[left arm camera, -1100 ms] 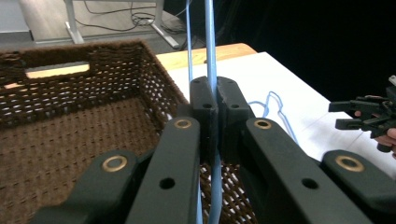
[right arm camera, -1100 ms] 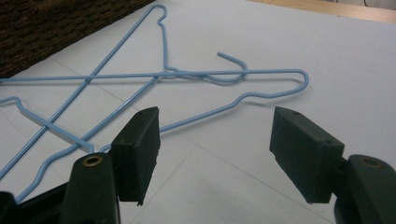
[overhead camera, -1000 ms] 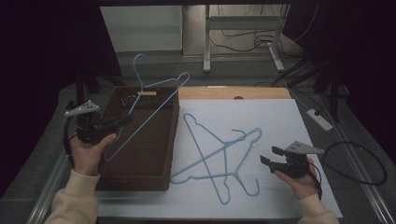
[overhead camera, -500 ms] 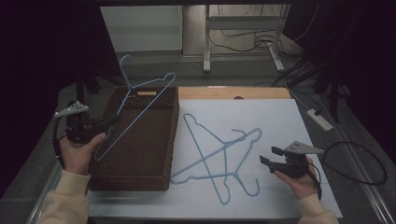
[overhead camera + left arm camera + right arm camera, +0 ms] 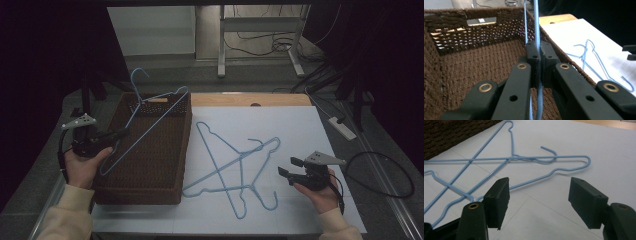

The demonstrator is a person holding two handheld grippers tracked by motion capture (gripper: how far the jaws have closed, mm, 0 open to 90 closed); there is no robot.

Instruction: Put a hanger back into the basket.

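Wicker basket [image 5: 150, 180] edge nearly touches hangers [image 5: 235, 165]; right tool [image 5: 290, 174] agape.

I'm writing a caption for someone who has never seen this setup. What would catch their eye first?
Most striking is the light blue wire hanger held in the air over the brown woven basket at the table's left, pinched between the shut jaws of the left gripper. Next, two more blue hangers lie crossed on the white sheet, with the open right gripper hovering near them.
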